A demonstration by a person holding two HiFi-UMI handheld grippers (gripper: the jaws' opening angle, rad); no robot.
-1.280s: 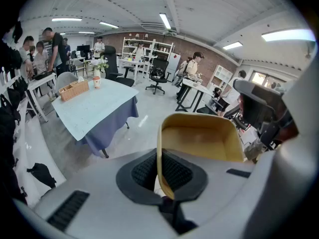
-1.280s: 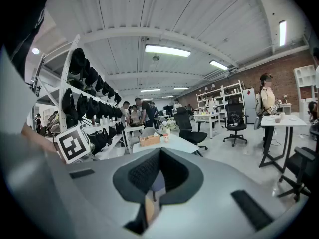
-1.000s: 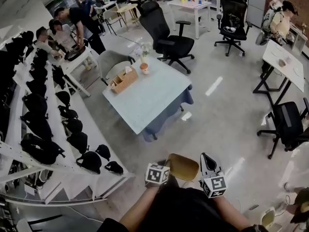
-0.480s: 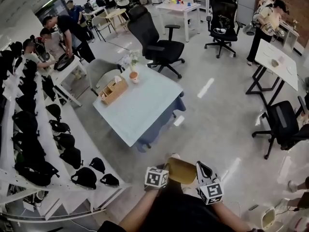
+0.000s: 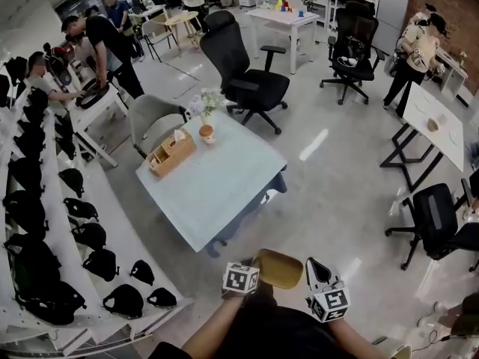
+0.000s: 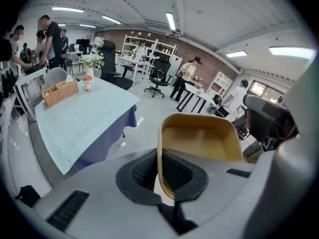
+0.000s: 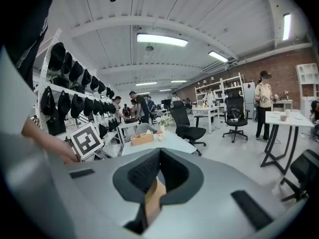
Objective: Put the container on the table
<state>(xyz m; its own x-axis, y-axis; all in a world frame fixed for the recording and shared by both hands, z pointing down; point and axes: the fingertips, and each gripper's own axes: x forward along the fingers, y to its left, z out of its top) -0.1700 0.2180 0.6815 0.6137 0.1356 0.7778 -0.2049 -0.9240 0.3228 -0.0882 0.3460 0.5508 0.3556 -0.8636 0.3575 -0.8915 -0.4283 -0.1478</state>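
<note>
A tan, shallow container (image 5: 281, 269) is carried low in front of me, held from both sides. My left gripper (image 5: 253, 268) is shut on its left rim; in the left gripper view the container (image 6: 199, 143) stands edge-on between the dark pads of the left gripper (image 6: 162, 171). My right gripper (image 5: 317, 270) is shut on the opposite edge, and a tan strip of the container (image 7: 155, 195) shows in the right gripper (image 7: 158, 176). The pale blue table (image 5: 217, 185) stands ahead across some floor, also visible as the table (image 6: 84, 118) and the table (image 7: 167, 142).
On the table's far end sit a wicker basket (image 5: 171, 154) and a small flower pot (image 5: 206, 133). A grey chair (image 5: 153, 122) and a black office chair (image 5: 247, 81) stand behind it. White racks of black caps (image 5: 45, 230) line the left. People stand at the back.
The table has drifted lower and leftward in the head view, so it is closer. Both grippers keep hold of the container in the same pose.
</note>
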